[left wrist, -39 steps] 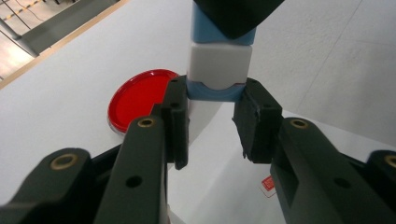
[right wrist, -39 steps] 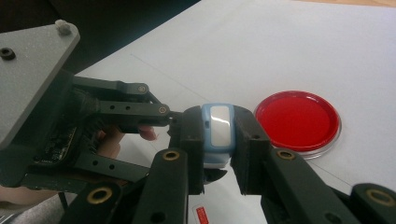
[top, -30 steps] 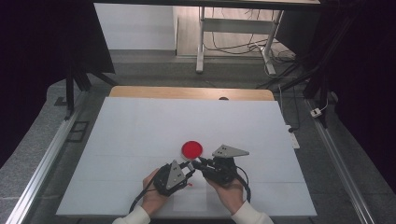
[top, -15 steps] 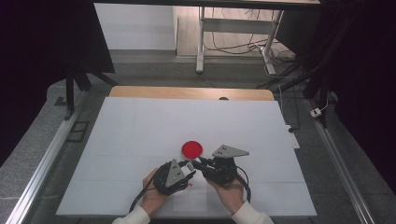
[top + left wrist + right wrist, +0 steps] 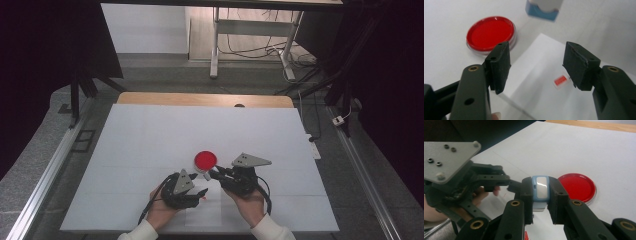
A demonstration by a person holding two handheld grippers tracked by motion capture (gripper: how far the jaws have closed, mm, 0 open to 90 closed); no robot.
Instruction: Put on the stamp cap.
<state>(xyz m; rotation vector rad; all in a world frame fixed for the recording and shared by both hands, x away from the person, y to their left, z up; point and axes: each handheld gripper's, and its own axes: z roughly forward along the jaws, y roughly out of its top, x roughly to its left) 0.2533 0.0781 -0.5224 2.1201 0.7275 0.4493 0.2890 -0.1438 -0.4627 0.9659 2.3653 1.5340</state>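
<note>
right gripper: jaws clamp a blue-and-white device, its lower end hidden
left gripper: jaws just been opening, nothing between
red-filled dish: on surface, beside grippers
red tag: small, blurred

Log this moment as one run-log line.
left claw: open, just been opening, nothing between | right claw: shut on blue-white device | red dish: on table, untouched

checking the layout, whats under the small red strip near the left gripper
The small red strip lies on a white sheet on the table, between the left gripper's open fingers. What lies beneath the sheet is covered.
</note>
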